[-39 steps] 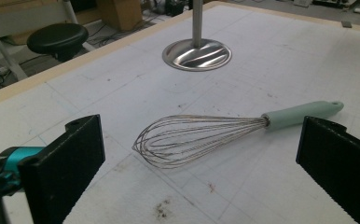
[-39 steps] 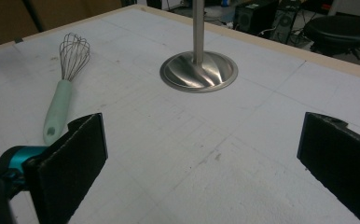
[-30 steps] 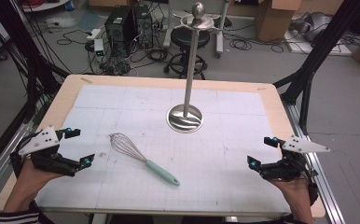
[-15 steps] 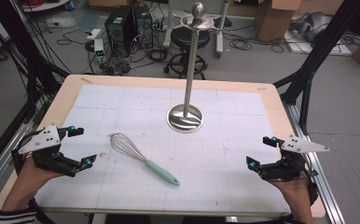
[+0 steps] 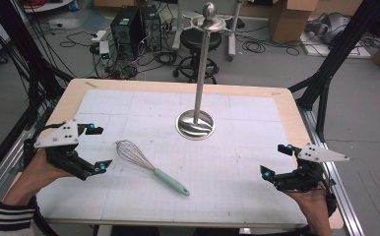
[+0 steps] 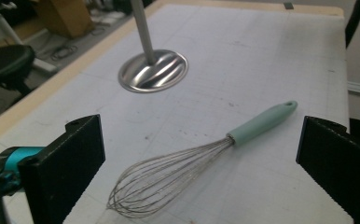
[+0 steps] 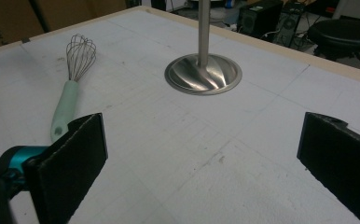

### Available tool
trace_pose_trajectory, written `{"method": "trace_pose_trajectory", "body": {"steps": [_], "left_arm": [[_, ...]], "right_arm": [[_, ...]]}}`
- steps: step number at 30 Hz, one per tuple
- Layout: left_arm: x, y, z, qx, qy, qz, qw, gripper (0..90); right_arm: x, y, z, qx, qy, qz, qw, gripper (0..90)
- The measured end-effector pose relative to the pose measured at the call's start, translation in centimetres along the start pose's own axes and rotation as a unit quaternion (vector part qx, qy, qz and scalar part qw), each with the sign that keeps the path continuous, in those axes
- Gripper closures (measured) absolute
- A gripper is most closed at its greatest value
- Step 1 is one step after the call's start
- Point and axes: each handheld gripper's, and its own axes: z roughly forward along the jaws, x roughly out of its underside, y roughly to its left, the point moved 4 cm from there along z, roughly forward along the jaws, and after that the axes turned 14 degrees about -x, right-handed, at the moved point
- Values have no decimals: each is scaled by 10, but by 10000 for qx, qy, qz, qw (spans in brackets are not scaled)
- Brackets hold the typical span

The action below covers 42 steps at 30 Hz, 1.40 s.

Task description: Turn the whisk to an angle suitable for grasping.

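Observation:
A wire whisk with a mint-green handle (image 5: 151, 167) lies flat on the white mat, wires toward the left. My left gripper (image 5: 96, 148) hovers just left of its wire head, jaws wide open and empty; in the left gripper view the whisk (image 6: 197, 163) lies between the jaws, a little ahead. A steel stand with a round base (image 5: 196, 124) and a tall pole stands mid-table (image 6: 153, 71) (image 7: 203, 73). My right gripper (image 5: 276, 161) is open and empty at the right edge, far from the whisk (image 7: 71, 88).
The table (image 5: 286, 105) has a wooden rim around the white grid mat. Beyond its far edge are a black stool (image 5: 198, 64), computer towers (image 5: 131, 24) and loose cables on the floor. Black frame struts rise at both sides.
The left gripper has shifted slightly toward the whisk. The right gripper and the whisk have not visibly moved.

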Motion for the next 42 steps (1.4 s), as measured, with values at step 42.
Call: {"method": "trace_pose_trajectory", "body": {"steps": [42], "left_arm": [[-28,-69,106,1268,1399,2068,9600,17]], "right_arm": [[-3,1,5,-96,77,-48,9999,5]]}}
